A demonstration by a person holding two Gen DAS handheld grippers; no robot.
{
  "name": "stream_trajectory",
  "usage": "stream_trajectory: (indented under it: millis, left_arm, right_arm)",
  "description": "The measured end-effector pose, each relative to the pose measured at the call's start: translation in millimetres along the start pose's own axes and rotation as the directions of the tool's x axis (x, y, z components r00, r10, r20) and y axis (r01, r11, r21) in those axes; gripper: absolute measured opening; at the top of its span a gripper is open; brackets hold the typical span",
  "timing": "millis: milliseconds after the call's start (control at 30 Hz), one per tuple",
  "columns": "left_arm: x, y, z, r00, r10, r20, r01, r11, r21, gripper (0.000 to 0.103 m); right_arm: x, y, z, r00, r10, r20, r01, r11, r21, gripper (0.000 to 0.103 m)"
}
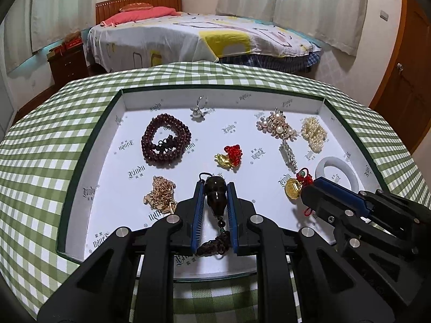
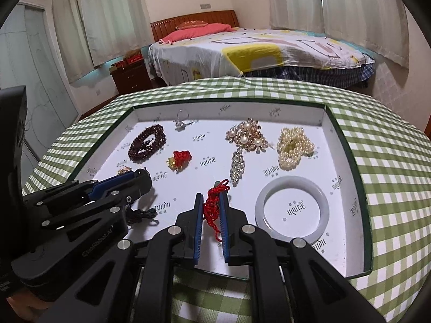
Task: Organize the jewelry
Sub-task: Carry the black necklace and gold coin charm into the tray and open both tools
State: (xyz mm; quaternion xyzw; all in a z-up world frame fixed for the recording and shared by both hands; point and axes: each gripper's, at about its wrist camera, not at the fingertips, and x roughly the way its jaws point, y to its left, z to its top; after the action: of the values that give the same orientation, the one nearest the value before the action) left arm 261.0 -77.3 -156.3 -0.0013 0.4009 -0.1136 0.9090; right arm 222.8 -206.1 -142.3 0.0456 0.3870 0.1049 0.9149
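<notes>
Most jewelry already lies spread in the tray (image 1: 89, 145) on the desk (image 1: 40, 161). The left claw (image 1: 215, 188) grips a dark pendant (image 1: 214, 196) low over the near middle; the right claw (image 2: 211, 197) pinches a red cord charm (image 2: 212, 210) beside the bangle (image 2: 292, 208). Both remain to be set down.

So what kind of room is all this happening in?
Most likely a home bedroom: a made bed with a wooden headboard, a nightstand beside it, and curtains along the walls.
</notes>
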Motion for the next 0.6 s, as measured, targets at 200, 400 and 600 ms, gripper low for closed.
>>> stream_trajectory:
  millis: [200, 400, 600]
  left_arm:
    - [5.9, 2.0, 0.4, 1.0, -0.011, -0.023, 0.011, 1.0, -0.017, 0.017]
    - [7.5, 3.7, 1.5, 1.0, -0.008, -0.026, 0.007, 1.0, -0.026, 0.017]
    - [5.3, 4.8, 0.7, 1.0, -0.001, -0.027, 0.0, 1.0, -0.027, 0.022]
  right_arm:
    - [3.8, -3.4, 1.8, 1.0, 0.006, -0.012, -0.006, 1.0, 0.011, 0.014]
    - [3.6, -4.7, 0.8, 1.0, 0.004, -0.012, -0.004, 1.0, 0.015, 0.02]
    - [2.2, -4.6, 1.3, 1.0, -0.007, -0.005, 0.007, 1.0, 0.009, 0.03]
